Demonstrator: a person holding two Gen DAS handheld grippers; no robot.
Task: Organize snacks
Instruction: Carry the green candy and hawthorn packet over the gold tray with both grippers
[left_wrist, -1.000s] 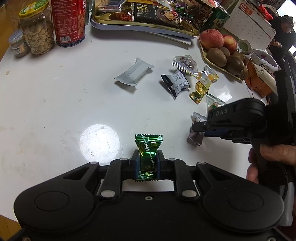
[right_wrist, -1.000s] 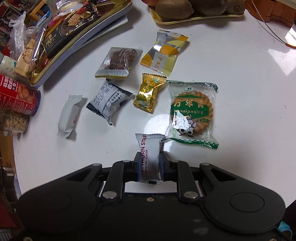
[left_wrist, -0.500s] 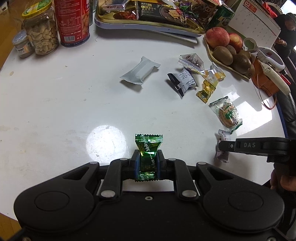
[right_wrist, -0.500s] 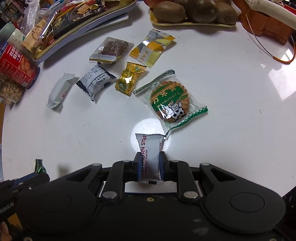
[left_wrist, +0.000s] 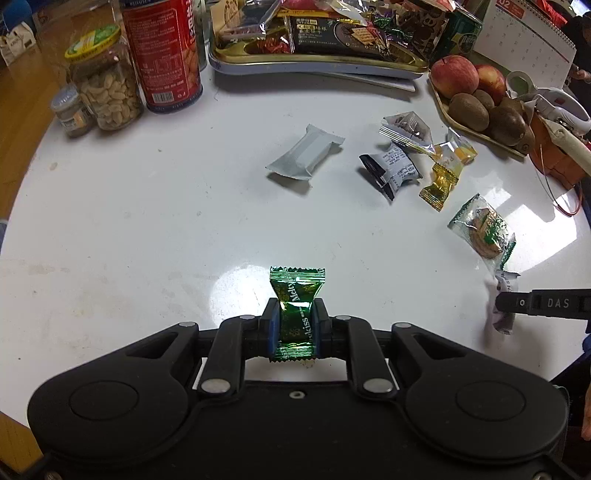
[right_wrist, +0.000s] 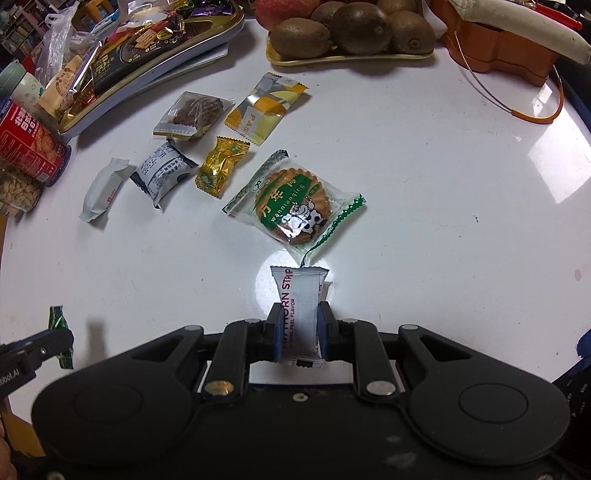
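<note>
My left gripper (left_wrist: 295, 328) is shut on a green foil candy (left_wrist: 296, 302), held above the white table (left_wrist: 147, 221). My right gripper (right_wrist: 298, 330) is shut on a white hawthorn strip packet (right_wrist: 300, 310); it also shows at the right edge of the left wrist view (left_wrist: 504, 306). Loose snacks lie ahead: a green biscuit pack (right_wrist: 293, 206), a gold candy (right_wrist: 221, 166), a black-and-white pack (right_wrist: 162, 171), a plain white pack (right_wrist: 101, 188), a brown cookie pack (right_wrist: 194, 114) and a yellow pack (right_wrist: 264, 107). A gold tray (left_wrist: 317, 62) of snacks stands at the back.
A red can (left_wrist: 162, 55), a nut jar (left_wrist: 103, 77) and a small jar (left_wrist: 72, 114) stand at the back left. A fruit plate (left_wrist: 476, 99) with apples and kiwis and an orange object (right_wrist: 498, 48) sit at the back right.
Both grippers have drawn back toward the near table edge with their snacks still held. The right gripper has moved right and away from the loose snacks.
</note>
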